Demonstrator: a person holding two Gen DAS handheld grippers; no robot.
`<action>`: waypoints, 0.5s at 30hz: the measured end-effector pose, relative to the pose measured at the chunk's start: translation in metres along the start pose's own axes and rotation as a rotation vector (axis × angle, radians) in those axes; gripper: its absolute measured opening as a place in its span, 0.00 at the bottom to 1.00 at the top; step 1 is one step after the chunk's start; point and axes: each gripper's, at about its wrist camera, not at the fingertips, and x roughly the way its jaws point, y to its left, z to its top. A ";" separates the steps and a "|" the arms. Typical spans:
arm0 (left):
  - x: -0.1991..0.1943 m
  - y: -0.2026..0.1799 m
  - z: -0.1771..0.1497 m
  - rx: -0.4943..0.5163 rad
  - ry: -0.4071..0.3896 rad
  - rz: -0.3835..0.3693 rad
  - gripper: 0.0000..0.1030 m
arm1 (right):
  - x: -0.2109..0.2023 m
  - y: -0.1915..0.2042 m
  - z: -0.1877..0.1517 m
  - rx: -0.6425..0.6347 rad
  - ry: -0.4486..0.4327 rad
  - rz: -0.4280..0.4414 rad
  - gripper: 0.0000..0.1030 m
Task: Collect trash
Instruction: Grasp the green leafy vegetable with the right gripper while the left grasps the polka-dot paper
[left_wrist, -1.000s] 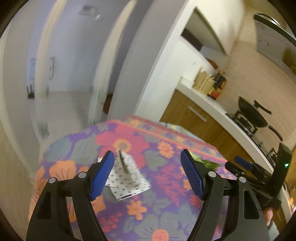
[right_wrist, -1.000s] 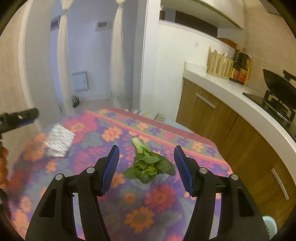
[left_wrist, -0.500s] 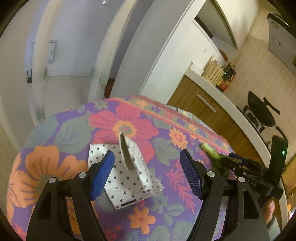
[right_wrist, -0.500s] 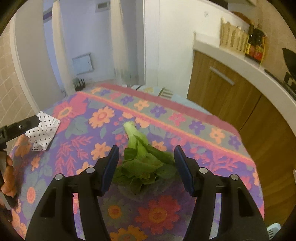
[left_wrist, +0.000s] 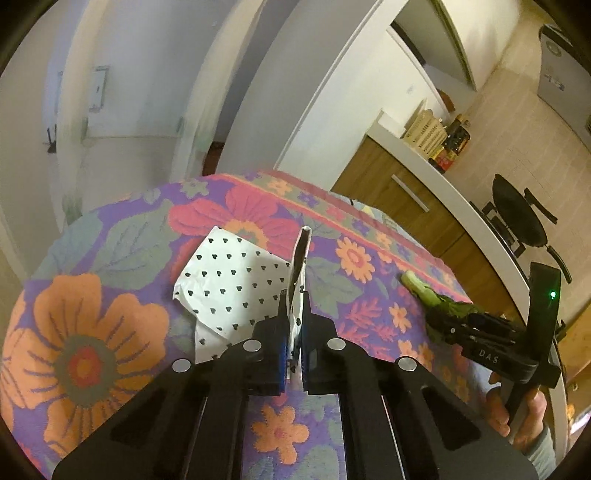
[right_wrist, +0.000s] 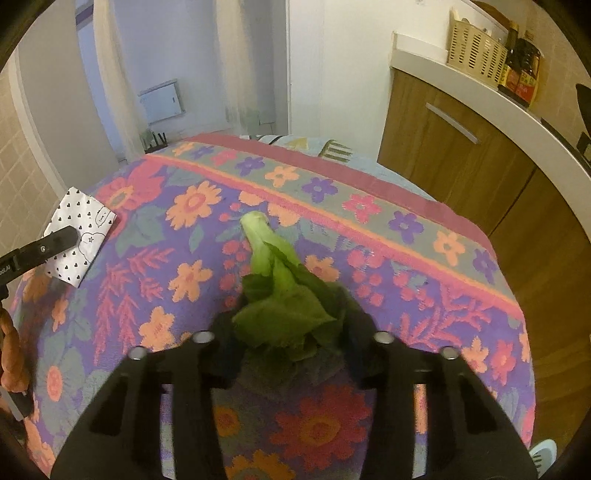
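Observation:
A white paper wrapper with black hearts (left_wrist: 236, 280) lies on the flowered tablecloth (left_wrist: 92, 332). My left gripper (left_wrist: 293, 325) is shut on its upright flap. The wrapper also shows in the right wrist view (right_wrist: 79, 236), with the left gripper's tip (right_wrist: 55, 240) on it. A green leafy vegetable scrap (right_wrist: 284, 295) lies mid-table, stem pointing away. My right gripper (right_wrist: 290, 332) is closed around its leafy end, the fingertips hidden by leaves. In the left wrist view the vegetable (left_wrist: 424, 291) sits at the right gripper's tip (left_wrist: 450, 321).
A wooden cabinet with white counter (right_wrist: 461, 122) runs along the right. A basket (right_wrist: 476, 59) and bottles (right_wrist: 521, 70) stand on it. A black pan (left_wrist: 517, 214) sits on the stove. A doorway (left_wrist: 129, 92) lies beyond the table's far edge.
Both grippers moved down and forward to the table and closed: the left on the wrapper's flap, the right around the vegetable's leaves.

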 end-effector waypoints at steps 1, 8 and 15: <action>-0.001 -0.001 0.000 0.006 -0.004 0.001 0.02 | -0.001 0.000 0.000 0.001 -0.002 -0.001 0.28; -0.013 -0.005 -0.002 0.026 -0.049 -0.059 0.02 | -0.019 -0.002 -0.006 0.012 -0.085 0.024 0.18; -0.042 -0.039 -0.008 0.074 -0.068 -0.146 0.02 | -0.055 -0.018 -0.026 0.077 -0.142 0.016 0.18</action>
